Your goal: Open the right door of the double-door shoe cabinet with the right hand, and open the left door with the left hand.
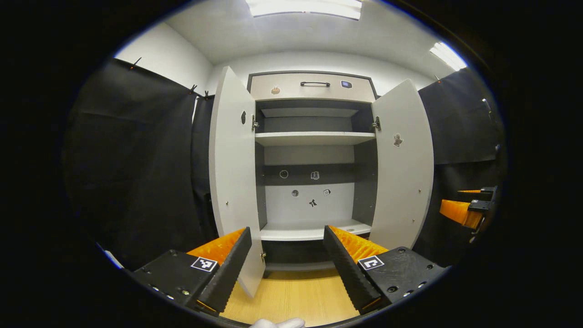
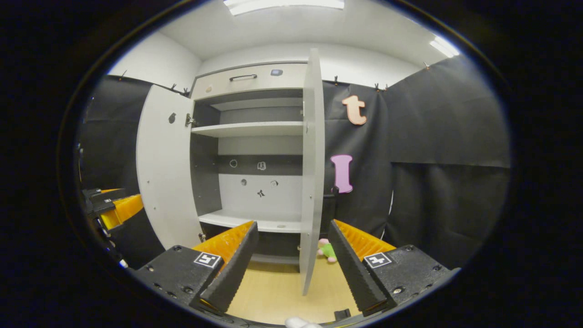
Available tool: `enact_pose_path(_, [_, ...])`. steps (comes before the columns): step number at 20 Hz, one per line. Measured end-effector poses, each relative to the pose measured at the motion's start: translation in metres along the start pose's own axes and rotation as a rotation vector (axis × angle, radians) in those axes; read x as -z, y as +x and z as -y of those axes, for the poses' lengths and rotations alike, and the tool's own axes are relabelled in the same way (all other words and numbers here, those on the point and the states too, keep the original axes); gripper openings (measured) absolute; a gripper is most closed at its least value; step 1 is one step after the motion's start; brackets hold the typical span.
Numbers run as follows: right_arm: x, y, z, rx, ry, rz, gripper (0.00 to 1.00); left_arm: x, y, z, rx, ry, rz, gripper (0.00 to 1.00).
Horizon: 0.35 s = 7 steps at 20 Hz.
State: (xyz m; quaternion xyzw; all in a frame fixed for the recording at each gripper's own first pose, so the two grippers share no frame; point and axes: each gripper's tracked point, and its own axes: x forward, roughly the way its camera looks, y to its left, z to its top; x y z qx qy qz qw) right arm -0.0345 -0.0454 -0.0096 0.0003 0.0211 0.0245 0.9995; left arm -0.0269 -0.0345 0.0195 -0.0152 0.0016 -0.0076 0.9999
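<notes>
Cabinet point(image 1: 314, 136) stands ahead with left door point(image 1: 232, 159) and right door point(image 1: 403, 159) both swung wide. Left gripper point(image 1: 287, 255) and right gripper point(image 2: 291, 250) are spread, grasping nothing. Stickers inside are too small to read.

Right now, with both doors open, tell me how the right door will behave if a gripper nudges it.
The right door looks like a thin, flat rigid panel, so it should not flex. It hangs on a hinge at the cabinet edge, so a nudge would probably swing it freely. Nothing appears to hold it open; it may drift.
</notes>
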Motion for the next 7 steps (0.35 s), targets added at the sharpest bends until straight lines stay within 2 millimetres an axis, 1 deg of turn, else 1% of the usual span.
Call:
enact_pose_path(3, [-0.0027, 0.0015, -0.0036, -0.005, -0.009, 0.011, 0.99, -0.0017, 0.002, -0.0043, -0.012, 0.016, 0.003, 0.96])
enact_pose_path(7, [-0.0018, 0.0033, -0.0084, -0.015, -0.007, 0.008, 0.99, -0.0016, 0.001, -0.0011, -0.009, 0.032, 0.005, 0.96])
